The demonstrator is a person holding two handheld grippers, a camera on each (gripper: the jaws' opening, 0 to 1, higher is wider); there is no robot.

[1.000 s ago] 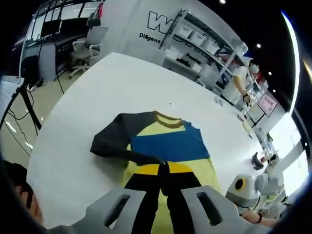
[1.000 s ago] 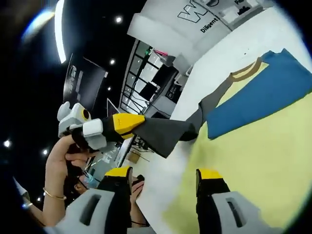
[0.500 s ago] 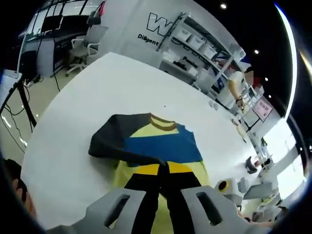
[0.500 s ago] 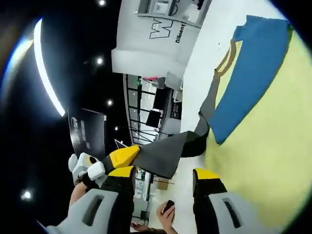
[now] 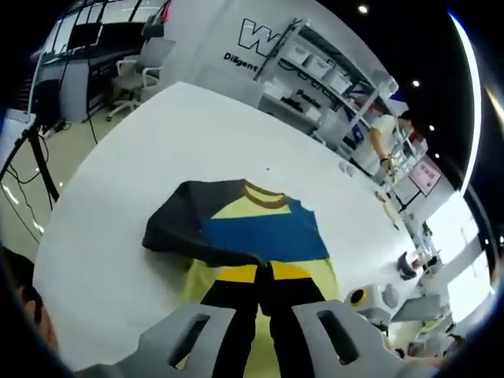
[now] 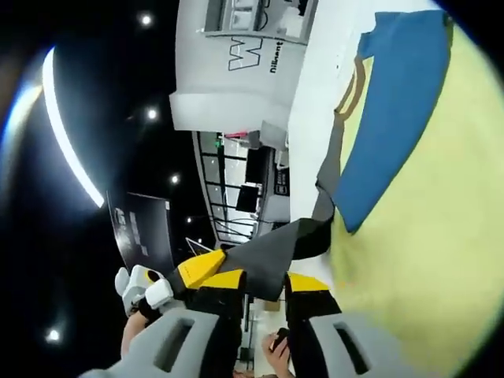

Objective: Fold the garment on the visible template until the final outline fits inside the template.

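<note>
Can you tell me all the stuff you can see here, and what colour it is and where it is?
Garment: one; yellow with a blue band, brown collar and dark grey sleeve; lying on the table, its sleeve lifted off it.
Table: one; white; under the garment.
Shelves: one rack; white, holding boxes; beyond the table's far edge.
Office chair: one; grey; on the floor, far left in the left gripper view.
Person: one; light top; standing by the shelves.
Left hand-held gripper: one; grey with black and yellow jaws; pinching the dark sleeve, also seen at.
Right hand-held gripper: one; same colours; jaws close together under the lifted sleeve.
</note>
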